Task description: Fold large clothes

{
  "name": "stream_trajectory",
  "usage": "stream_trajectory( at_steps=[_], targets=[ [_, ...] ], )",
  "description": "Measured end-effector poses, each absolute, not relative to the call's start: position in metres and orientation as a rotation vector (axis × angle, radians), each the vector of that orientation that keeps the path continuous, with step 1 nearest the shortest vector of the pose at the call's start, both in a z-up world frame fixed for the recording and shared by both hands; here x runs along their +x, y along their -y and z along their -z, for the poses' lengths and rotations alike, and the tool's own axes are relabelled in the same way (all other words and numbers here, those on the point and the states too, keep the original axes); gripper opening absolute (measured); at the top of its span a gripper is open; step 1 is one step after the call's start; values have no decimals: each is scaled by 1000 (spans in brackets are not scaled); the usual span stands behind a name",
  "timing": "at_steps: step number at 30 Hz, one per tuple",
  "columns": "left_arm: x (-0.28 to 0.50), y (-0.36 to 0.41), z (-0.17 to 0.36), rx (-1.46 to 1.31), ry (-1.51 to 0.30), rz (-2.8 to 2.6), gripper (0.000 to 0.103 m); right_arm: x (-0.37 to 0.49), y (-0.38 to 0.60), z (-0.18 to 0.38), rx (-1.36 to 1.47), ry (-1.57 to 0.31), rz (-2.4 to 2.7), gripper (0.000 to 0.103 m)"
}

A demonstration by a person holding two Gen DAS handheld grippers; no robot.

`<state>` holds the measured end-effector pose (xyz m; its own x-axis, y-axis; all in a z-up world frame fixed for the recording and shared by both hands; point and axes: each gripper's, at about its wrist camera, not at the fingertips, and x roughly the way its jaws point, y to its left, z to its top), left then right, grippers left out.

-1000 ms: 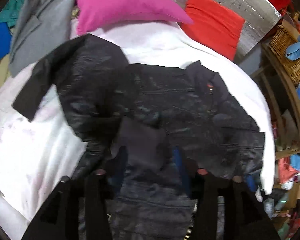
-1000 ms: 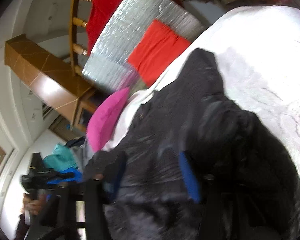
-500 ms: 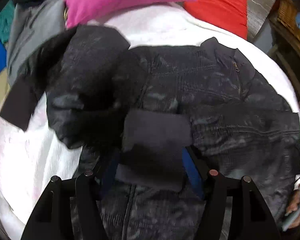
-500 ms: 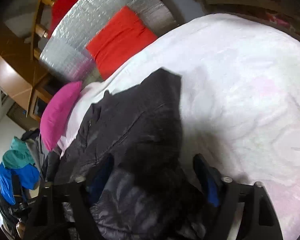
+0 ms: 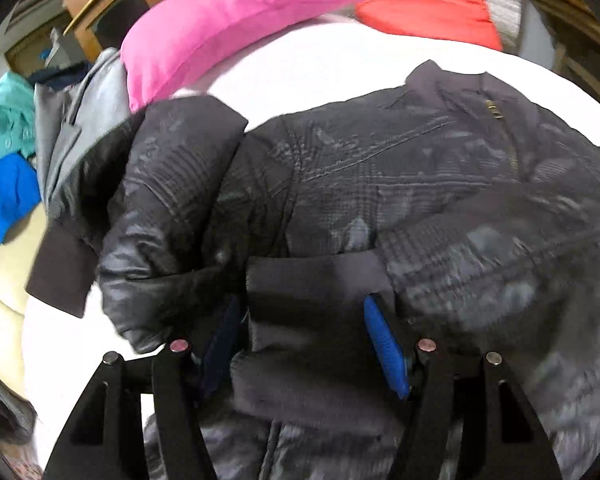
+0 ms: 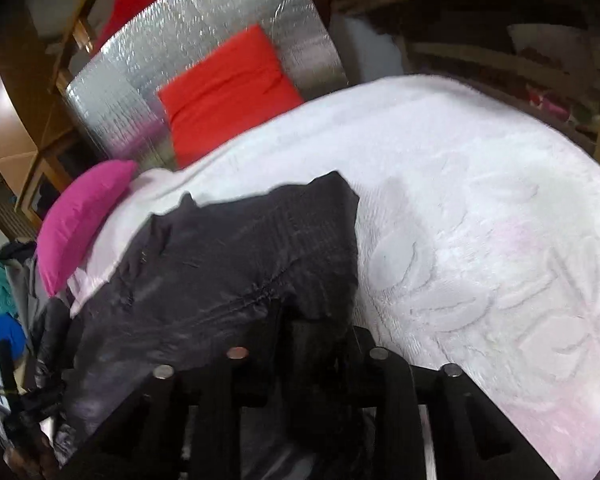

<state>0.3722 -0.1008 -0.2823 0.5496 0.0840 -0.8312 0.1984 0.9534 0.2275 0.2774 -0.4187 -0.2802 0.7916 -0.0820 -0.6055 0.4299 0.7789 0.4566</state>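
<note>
- The dark jacket [image 5: 400, 184] lies spread on the white bed [image 6: 480, 208], collar towards the pink pillow [image 5: 220, 28] and the red cushion [image 6: 228, 92] far ahead of the fingers.
- Over the last second the ribbed cuff [image 5: 316, 284] of one sleeve has been carried in over the jacket's front; it now sits between the left gripper [image 5: 300, 344]'s fingers [image 5: 384, 344], which stand wide apart around it, so whether they pinch it or merely straddle it cannot be told.
- The other sleeve [image 5: 172, 208] is doubled back to the left of those fingers, its cuff hanging past the bed edge.
- The right gripper [image 6: 300, 344] has swung down from a lifted, tilted view to low over the jacket's side; dark cloth fills the narrow gap between its fingers, apparently clamped.
- Judged from this, one sleeve is folded in, and the left sleeve remains to be brought across.
</note>
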Motion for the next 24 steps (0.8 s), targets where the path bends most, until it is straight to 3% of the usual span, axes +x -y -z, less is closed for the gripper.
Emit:
stream_trajectory(
  at_steps=[2,10,16,18,24],
  targets=[
    [356,96,265,325,-941,94,66,258,407,264,602,-510,290,84],
    [312,3,205,96,-812,132,72,242,322,264,564,-496,84,84],
    [316,-102,191,16,-726,-119,72,263,289,291,592,-534,30,84],
    [318,-134,188,-14,-696,-197,78,263,289,297,591,-529,34,84],
    [339,-168,207,-58,-709,-270,79,262,293,311,597,-525,36,84]
  ],
)
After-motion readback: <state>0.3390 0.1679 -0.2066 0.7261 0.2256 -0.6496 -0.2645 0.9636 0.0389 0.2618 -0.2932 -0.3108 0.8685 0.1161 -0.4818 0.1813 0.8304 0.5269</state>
